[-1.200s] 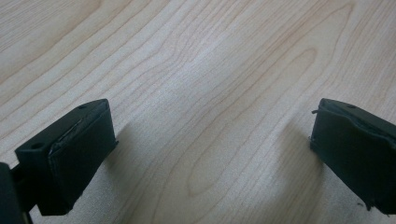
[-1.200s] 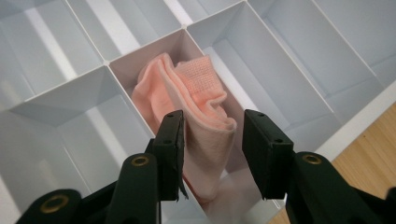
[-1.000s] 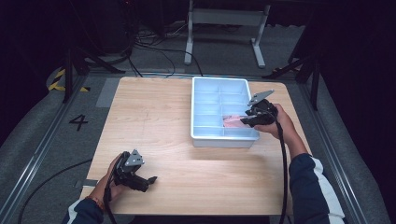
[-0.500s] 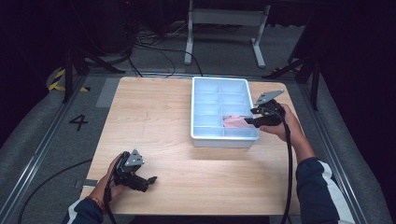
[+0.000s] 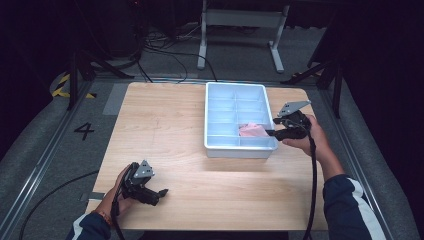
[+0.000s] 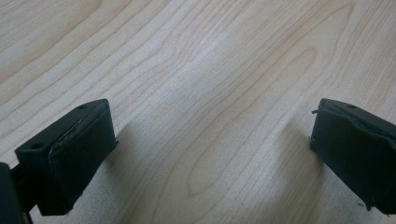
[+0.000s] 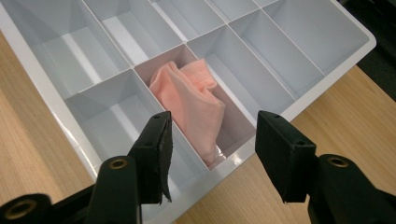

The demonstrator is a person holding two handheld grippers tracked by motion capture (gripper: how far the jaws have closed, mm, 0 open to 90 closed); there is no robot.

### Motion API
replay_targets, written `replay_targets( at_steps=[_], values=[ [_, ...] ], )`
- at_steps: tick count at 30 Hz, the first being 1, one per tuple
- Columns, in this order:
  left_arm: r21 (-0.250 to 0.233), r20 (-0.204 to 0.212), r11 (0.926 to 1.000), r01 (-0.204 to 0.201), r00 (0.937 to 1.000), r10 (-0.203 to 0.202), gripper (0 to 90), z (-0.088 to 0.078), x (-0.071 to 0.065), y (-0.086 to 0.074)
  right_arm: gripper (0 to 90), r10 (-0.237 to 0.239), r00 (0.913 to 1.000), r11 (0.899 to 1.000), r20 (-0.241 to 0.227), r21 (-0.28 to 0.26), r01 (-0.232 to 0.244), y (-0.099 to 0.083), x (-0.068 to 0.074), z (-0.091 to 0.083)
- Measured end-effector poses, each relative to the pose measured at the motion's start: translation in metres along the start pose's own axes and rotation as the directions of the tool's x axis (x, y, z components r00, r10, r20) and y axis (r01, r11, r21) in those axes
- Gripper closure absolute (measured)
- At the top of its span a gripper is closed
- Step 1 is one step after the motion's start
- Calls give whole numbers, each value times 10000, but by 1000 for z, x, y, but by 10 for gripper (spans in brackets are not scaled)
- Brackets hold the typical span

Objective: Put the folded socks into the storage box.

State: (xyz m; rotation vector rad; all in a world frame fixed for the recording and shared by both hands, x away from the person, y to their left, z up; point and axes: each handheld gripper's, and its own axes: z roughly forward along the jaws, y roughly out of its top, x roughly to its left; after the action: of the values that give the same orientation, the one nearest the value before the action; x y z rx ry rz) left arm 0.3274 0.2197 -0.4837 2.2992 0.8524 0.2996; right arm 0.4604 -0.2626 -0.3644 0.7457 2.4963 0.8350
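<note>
A pink cloth (image 5: pixel 251 131) (image 7: pixel 196 105) lies crumpled in a compartment on the near right side of the white divided tray (image 5: pixel 240 150) (image 7: pixel 299 28). My right gripper (image 5: pixel 270 131) (image 7: pixel 214 122) hovers at the tray's right rim and points left at the cloth. Its jaws have just been opening and stand apart; the cloth lies beyond the tips, untouched by the pads. My left gripper (image 5: pixel 162 195) (image 6: pixel 205 140) rests low over the bare wood at the near left, jaws wide open with nothing between them.
The tray's other compartments hold nothing. The wooden table (image 5: pixel 165 125) is bare left of the tray and along the front. Dark floor, cables and a metal stand (image 5: pixel 240 20) lie beyond the far edge.
My right gripper has drawn back to the right, off the tray's interior to its rim, and its jaws have spread. The pink cloth stays in the compartment. The left gripper has not moved.
</note>
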Motion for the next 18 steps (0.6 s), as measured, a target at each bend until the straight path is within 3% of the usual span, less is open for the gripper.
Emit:
replay_targets(
  at_steps=[3,18],
  values=[
    [7,-4,10000,-37,10000,37,2,0,0,0,466,191,9998,9998,-96,-79,-192,-4,1,-4],
    [9,-5,10000,-40,10000,40,2,0,0,0,455,123,9999,9997,-37,-188,-123,-19,12,-17]
  ],
)
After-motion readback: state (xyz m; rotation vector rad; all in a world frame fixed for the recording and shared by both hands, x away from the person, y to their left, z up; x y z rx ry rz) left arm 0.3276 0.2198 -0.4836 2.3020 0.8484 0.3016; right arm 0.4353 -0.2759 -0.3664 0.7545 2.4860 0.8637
